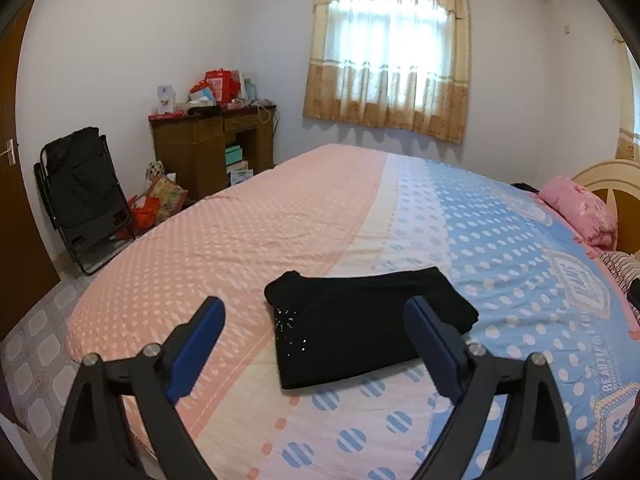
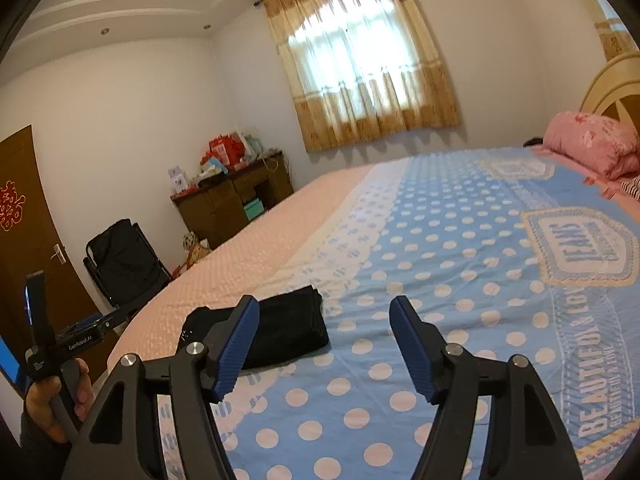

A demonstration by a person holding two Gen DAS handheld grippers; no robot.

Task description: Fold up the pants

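The black pants (image 1: pixel 360 332) lie folded into a compact rectangle on the bed's sheet (image 1: pixel 240 232), across the seam between its pink and blue halves, with small sparkly studs near the left end. My left gripper (image 1: pixel 316 308) hangs above and in front of them, open, nothing between its blue pads. In the right wrist view the pants (image 2: pixel 288 328) lie beyond and partly behind the left finger. My right gripper (image 2: pixel 325 304) is open and empty over the blue dotted sheet (image 2: pixel 440 240), to the right of the pants. A hand (image 2: pixel 52 396) holds the left gripper's handle at the lower left.
A pink pillow (image 1: pixel 580 208) and a cream headboard (image 1: pixel 608 176) stand at the bed's right end. Past the bed's left edge are a black folding chair (image 1: pixel 80 200), a cluttered wooden desk (image 1: pixel 212 140), bags on the tiled floor and a brown door (image 2: pixel 24 240).
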